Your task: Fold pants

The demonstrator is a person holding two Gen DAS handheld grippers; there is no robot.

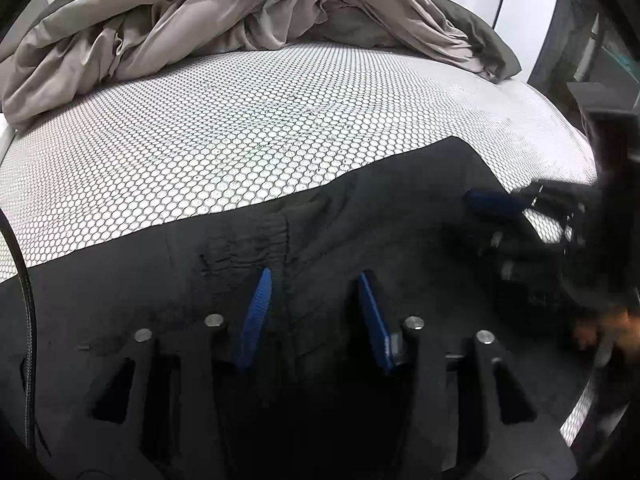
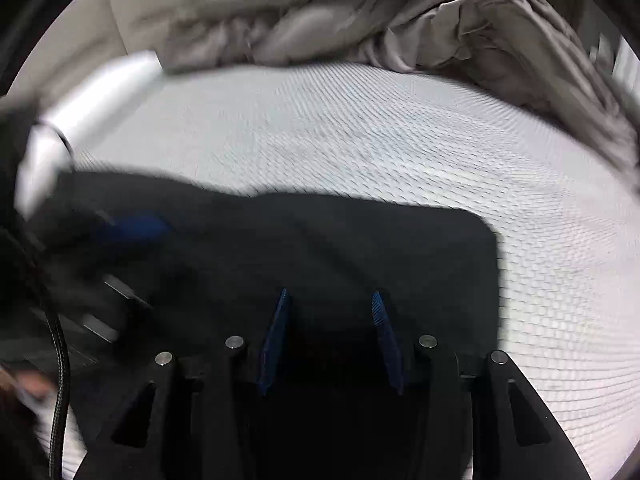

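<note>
Black pants (image 1: 360, 216) lie flat on a white honeycomb-patterned surface (image 1: 240, 140); an elastic cuff or waistband (image 1: 248, 236) shows near the middle. My left gripper (image 1: 312, 280) hovers over the pants, its blue-padded jaws open with nothing between them. The right gripper's blue finger (image 1: 492, 202) shows blurred at the right. In the right wrist view the pants (image 2: 360, 248) are a dark slab with a rounded far-right corner. My right gripper (image 2: 330, 300) is open above them. The left gripper's blue finger (image 2: 136, 226) shows blurred at the left.
A crumpled beige and olive duvet (image 1: 240, 12) is piled along the far edge of the surface; it also shows in the right wrist view (image 2: 360, 20). A black cable (image 1: 24, 280) hangs at the left. The surface's right edge (image 1: 580, 152) drops off toward furniture.
</note>
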